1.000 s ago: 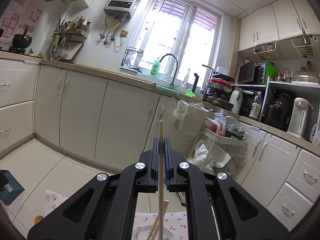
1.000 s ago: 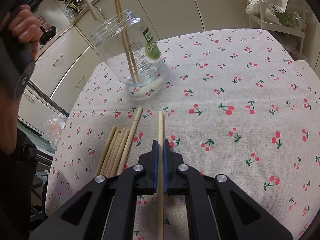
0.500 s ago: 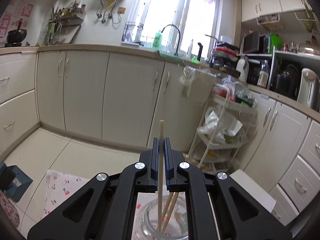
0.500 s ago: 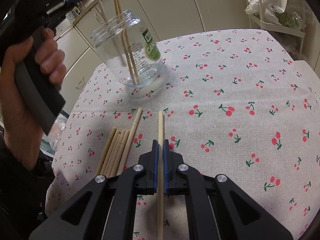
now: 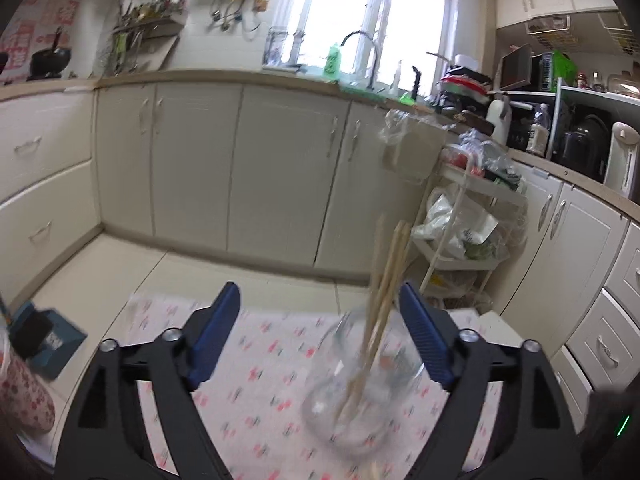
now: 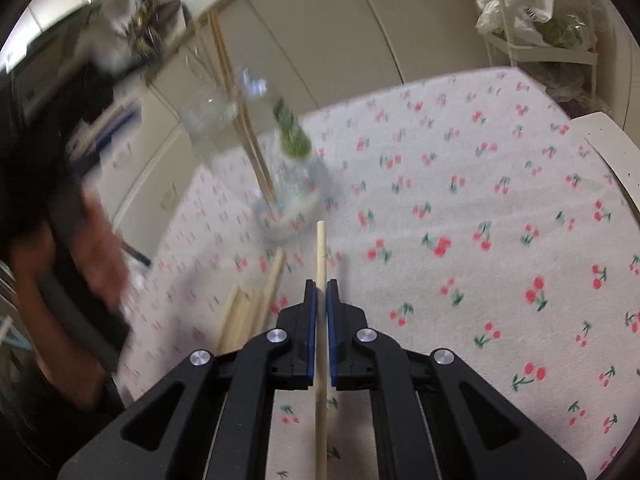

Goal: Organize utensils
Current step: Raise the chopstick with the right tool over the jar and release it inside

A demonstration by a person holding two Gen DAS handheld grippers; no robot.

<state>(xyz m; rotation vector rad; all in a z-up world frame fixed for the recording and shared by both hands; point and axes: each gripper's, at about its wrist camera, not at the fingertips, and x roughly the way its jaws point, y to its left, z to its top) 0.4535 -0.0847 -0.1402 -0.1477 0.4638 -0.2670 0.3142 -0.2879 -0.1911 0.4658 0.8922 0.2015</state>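
Left tongs (image 5: 320,332): wide apart now, empty; a second ago they pinched a chopstick over the jar. It's dropped!
Jar (image 5: 362,388): lower centre of the left view, blurred, on the cherry-print surface (image 6: 460,208); several chopsticks (image 5: 386,280) lean inside.
Right tongs (image 6: 319,292): narrow, clamped on one chopstick (image 6: 321,248), low centre of the frame.
Loose pile (image 6: 248,312): lying just left of the right tongs.
Meaning: one more stored; right's stick looks next.
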